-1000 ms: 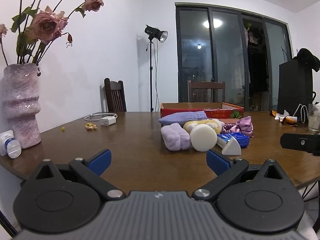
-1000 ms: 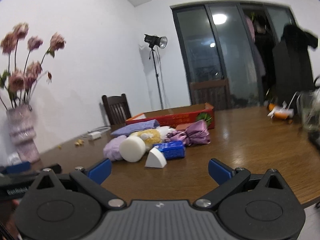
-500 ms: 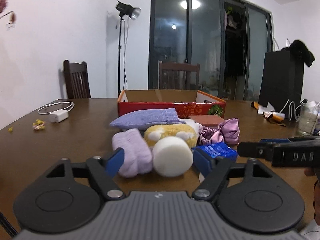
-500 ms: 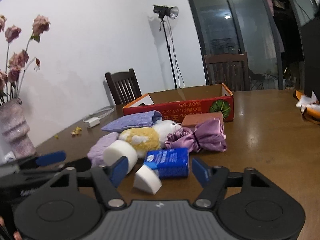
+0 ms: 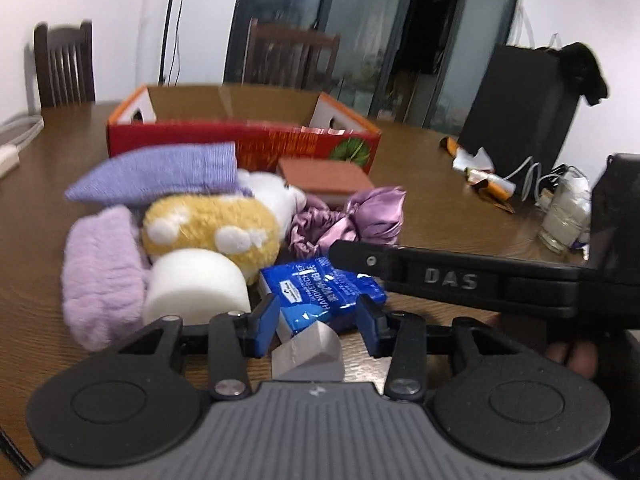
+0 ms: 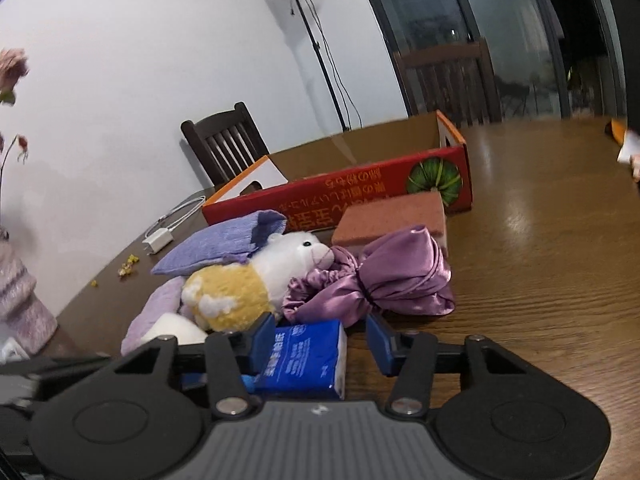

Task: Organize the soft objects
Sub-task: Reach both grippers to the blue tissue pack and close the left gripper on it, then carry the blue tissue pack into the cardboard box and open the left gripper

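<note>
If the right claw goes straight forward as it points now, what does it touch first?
Most likely the blue tissue pack: it already lies between the open fingers of the right claw. Behind it sits the purple satin bundle, though depth is hard to judge.

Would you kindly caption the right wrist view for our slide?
Open right gripper straddles the blue tissue pack, with plush toy, purple satin bundle and red cardboard box beyond.

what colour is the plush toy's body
Yellow with white patches, and a white head: the plush toy shows best in the right wrist view.
</note>
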The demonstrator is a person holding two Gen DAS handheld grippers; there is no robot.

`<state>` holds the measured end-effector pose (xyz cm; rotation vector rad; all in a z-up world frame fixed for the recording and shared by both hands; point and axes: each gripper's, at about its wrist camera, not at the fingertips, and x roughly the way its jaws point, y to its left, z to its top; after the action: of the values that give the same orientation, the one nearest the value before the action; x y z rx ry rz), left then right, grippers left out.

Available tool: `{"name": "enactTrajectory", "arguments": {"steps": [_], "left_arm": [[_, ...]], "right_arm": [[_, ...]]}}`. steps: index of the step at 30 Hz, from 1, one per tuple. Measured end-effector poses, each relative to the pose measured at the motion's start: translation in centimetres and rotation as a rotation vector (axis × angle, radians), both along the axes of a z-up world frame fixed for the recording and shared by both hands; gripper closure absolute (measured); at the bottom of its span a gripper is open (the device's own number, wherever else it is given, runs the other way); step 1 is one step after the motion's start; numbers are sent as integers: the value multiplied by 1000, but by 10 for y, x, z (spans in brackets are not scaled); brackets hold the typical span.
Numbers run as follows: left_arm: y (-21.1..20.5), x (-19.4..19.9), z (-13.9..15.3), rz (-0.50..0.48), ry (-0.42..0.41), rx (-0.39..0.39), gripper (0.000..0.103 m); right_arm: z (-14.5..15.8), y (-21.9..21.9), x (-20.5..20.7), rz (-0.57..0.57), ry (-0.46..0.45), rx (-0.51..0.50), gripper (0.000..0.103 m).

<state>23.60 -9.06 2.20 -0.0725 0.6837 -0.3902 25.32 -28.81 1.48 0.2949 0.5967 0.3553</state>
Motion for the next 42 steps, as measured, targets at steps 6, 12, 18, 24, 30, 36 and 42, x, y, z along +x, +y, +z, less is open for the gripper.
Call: {"name": "enactTrajectory", "arguments": {"steps": [6, 12, 18, 24, 30, 36, 42], "left_arm": [[-4, 19, -9, -5, 44, 5, 57], [-8, 37, -8, -19, 136, -96, 59], [-4, 46, -11, 7, 200, -172, 74], [0, 38, 30, -6, 127, -247, 80], [-2, 109, 96, -59, 25, -300, 80], [-18, 295, 90, -31, 145, -300, 80], [-45, 414, 43, 51, 287, -231, 82]], "right_arm": [[-19, -14, 7, 27, 68, 100, 88], [-17, -42, -8, -49, 83, 173, 87], [-27, -51, -6, -60, 118, 225, 75], [-5, -54, -12, -49, 54, 214, 77], [75, -63, 22, -14, -174, 150, 79], [97, -67, 202, -38, -100, 73, 79], [59, -59, 348, -135, 93, -9, 78]]}}
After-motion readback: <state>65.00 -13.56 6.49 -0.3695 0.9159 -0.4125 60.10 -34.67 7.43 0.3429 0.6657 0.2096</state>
